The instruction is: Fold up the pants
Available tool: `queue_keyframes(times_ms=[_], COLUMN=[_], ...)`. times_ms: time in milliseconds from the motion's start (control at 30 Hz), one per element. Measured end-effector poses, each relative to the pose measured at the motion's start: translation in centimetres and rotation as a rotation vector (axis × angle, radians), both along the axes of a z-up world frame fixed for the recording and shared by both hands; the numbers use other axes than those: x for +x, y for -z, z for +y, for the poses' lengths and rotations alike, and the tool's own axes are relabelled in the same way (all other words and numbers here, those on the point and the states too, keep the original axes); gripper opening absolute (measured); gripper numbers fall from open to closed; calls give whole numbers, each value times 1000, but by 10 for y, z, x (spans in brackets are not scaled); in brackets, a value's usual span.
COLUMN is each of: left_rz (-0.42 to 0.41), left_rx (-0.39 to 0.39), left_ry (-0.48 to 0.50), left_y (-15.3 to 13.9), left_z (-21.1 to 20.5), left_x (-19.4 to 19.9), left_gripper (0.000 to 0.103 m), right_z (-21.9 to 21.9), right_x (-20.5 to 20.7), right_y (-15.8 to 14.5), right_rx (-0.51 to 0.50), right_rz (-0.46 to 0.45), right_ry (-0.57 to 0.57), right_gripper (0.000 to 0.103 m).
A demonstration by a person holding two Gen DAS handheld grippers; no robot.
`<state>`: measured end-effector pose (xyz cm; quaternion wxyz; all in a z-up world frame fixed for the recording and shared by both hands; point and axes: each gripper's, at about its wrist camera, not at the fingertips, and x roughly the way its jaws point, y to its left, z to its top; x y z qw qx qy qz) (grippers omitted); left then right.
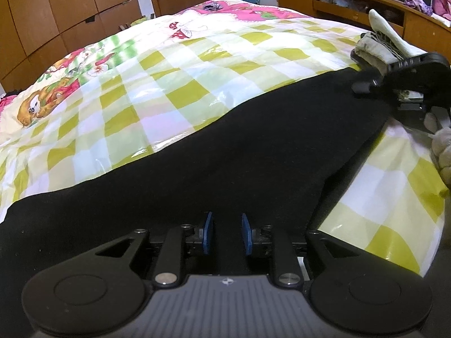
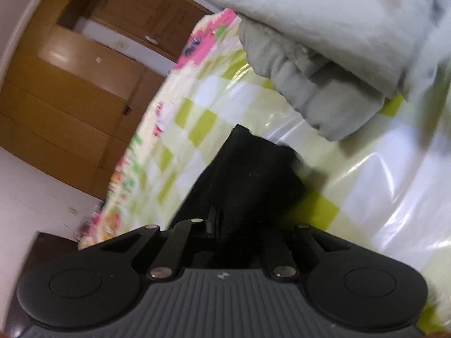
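Black pants [image 1: 225, 152] lie stretched across the checked bedspread [image 1: 157, 84]. My left gripper [image 1: 225, 236] is open, its blue pads [image 1: 208, 235] just above the near part of the pants, holding nothing. My right gripper [image 1: 366, 86] shows in the left wrist view at the far right end of the pants. In the right wrist view it [image 2: 217, 219] is shut on a bunched end of the black pants [image 2: 248, 174], lifted a little off the bed.
Folded grey and white clothes [image 2: 315, 56] are stacked on the bed beside the right gripper, also in the left wrist view [image 1: 377, 48]. A wooden wardrobe [image 1: 56, 14] stands left, a door behind, a wooden headboard shelf [image 1: 366, 2] right.
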<state>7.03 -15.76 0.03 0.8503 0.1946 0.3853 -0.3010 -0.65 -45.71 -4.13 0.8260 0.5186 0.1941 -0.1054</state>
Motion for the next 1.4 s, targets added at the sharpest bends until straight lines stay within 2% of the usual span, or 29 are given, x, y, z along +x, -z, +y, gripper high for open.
queue_keyframes(times_ms=[33,133,200,233,333,367,400,433,467,533,600,700,800,867,967,1067,1100,1167,1200,1267,1400], left_rz=[-3,-7,-6,-5,-8,-12,-12,-14,-25,-57,-41,17,22,-1,-82,-156,-167,-105,-82,-107,-125], left_rx=[4,12,8,4,3,12,15,15,10,-7,5,-20,-61,-98,-122,-104,-72,15,12,-28,-124], left_ry=[4,5,-1,-4,-5,-5,-10,-11,-9,-7,-3,-6,31,7,-73,-196,-225,-271,-267,-270,-341], left_y=[1,0,-1,-2,-1,0,0,-2,-4,-9,-4,3,-4,-11,-21,-22,-17,2,9,7,-9], left_z=[0,-3,-3,-2,-3,-4,-5,-6,-5,-3,-6,-8,-7,4,33,71,81,92,97,105,133], left_x=[0,0,0,0,-1,-2,-2,-2,-4,-7,-6,-7,-16,-19,-19,-16,-14,-4,-3,-9,-15], left_gripper=[38,38,38,38,39,39,39,39,39,40,45,45,45,45,45,45,46,47,47,47,47], right_z=[0,-5,-10,-10,0,-2,-7,-11,-14,-12,-11,-18,-27,-24,-20,-11,-5,6,13,31,93], right_x=[1,12,19,19,21,24,29,31,31,24,18,16,2,-1,-5,-4,-3,-1,4,8,36], right_y=[1,7,9,4,-17,-16,-8,2,7,-7,-22,-27,-30,-43,-63,-82,-90,-105,-113,-134,-179], right_rx=[12,42,105,112,-28,-36,-9,43,88,65,45,39,69,-3,-59,-130,-152,-191,-203,-237,-333], right_rz=[-26,-45,-52,-69,-71,-51,10,72,78,29,-28,-7,4,23,24,17,9,-5,-16,-38,-89], right_ry=[0,5,6,4,-28,-27,-13,8,16,10,-1,30,85,98,88,75,66,45,32,-14,-165], right_gripper=[29,31,33,30,6,6,5,5,5,5,5,5,5,5,5,5,5,5,5,5,5])
